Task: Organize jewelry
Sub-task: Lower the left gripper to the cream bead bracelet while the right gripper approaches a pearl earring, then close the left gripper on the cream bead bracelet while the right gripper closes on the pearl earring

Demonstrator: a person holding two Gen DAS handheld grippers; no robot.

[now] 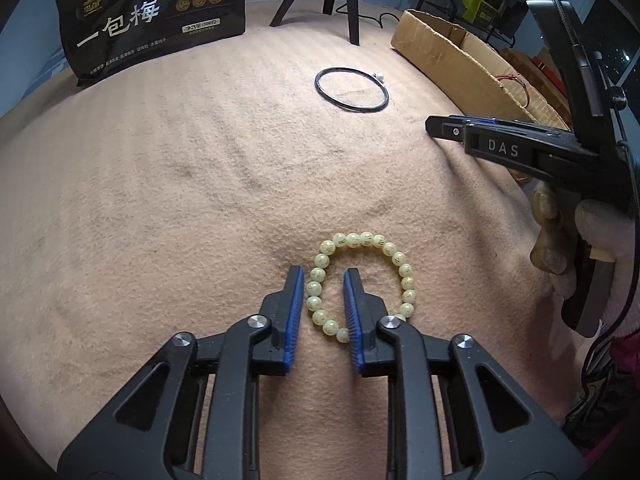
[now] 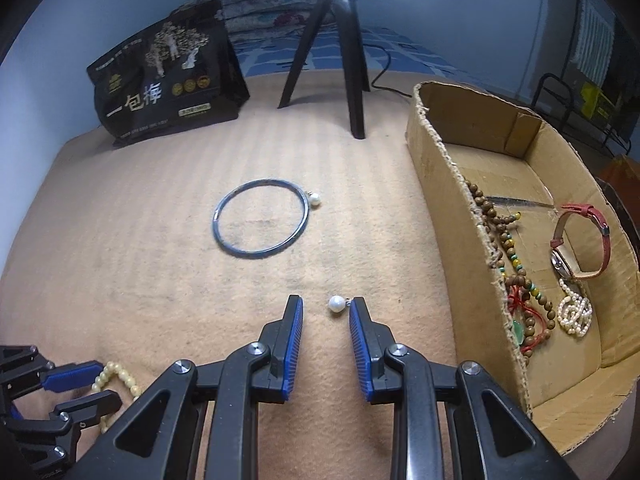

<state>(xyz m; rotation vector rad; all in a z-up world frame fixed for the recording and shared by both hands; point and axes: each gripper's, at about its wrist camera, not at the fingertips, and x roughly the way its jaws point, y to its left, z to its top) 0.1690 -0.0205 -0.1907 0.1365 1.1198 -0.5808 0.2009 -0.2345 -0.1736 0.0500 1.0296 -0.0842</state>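
- Left tongs (image 1: 322,280), open, straddle one side of the pale green beaded bracelet (image 1: 360,284); closing could roll the round beads free.
- Right tongs (image 2: 326,310), open, flank the small white pearl earring (image 2: 336,304); a squeeze may shoot it across the peach felt blanket (image 2: 160,280).

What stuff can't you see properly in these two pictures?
- Bead bracelet: in the left wrist view a jaw covers its lower beads; in the right wrist view the grippers hide most of it.
- Pearl earring: its hook sits against the right gripper's jaw, too small to read.
- Cardboard box: its wall hides part of the wooden beads.
- Tripod: top cut off by the frame.
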